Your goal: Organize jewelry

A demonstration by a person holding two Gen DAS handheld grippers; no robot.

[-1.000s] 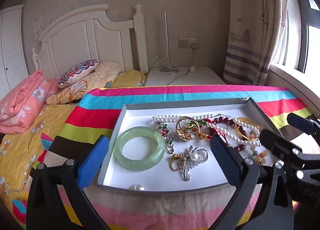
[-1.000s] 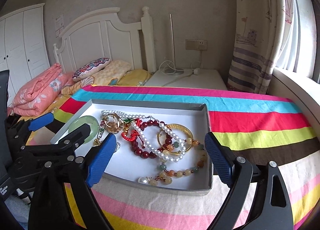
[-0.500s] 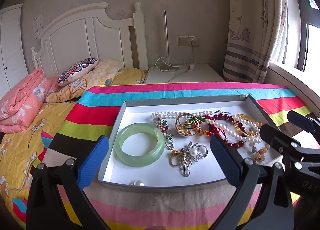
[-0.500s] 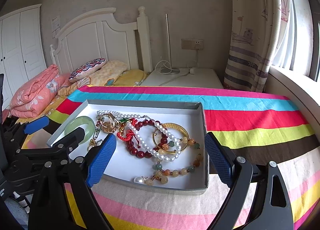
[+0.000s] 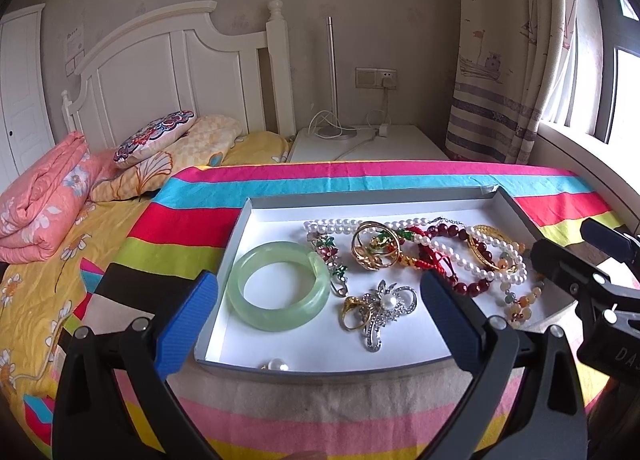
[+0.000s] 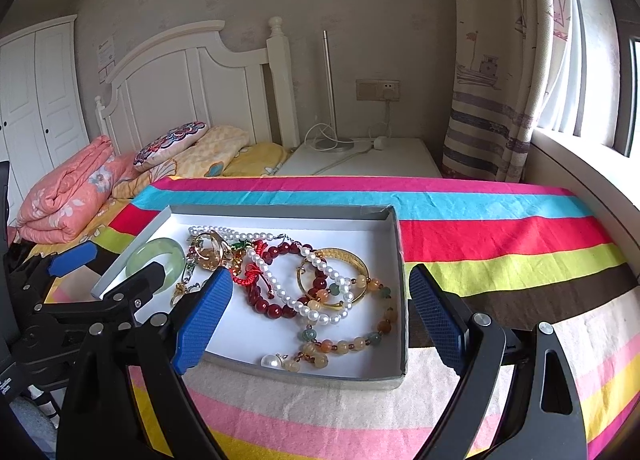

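Step in hand: we judge that both tools are poised over the jewelry with nothing picked up; the heap in the tray would fit sorting still to come, or pieces gathered there for keeping, and we cannot tell which.
Next move: any pick would call for closing on one piece alone, and the tangle on the right would make that hard.
Left gripper point(image 5: 318, 312): released, its blue pads spread wide, empty, hovering above the tray's near left part.
Tray point(image 5: 360, 199): shallow white box with grey walls, resting on a striped cloth point(image 6: 500, 232) over a bed.
Jade bangle point(image 5: 279, 285): pale green, thick, lying flat at the tray's left, apart from the tangle.
Silver brooch point(image 5: 384, 306): near the middle, with a pearl centre, touching a gold ring point(image 5: 353, 312).
Gold rings cluster point(image 5: 375, 246): behind the brooch, beside a pearl strand point(image 6: 280, 288).
Tangle: the pearl strand, a red bead bracelet point(image 6: 276, 300), a gold bangle point(image 6: 340, 274) and a mixed-stone bracelet point(image 6: 352, 342) overlap at the tray's right.
Loose pearl point(image 6: 270, 360): by the near wall.
Right gripper point(image 6: 320, 316): released too, pads wide apart, empty, above the tray's right half.
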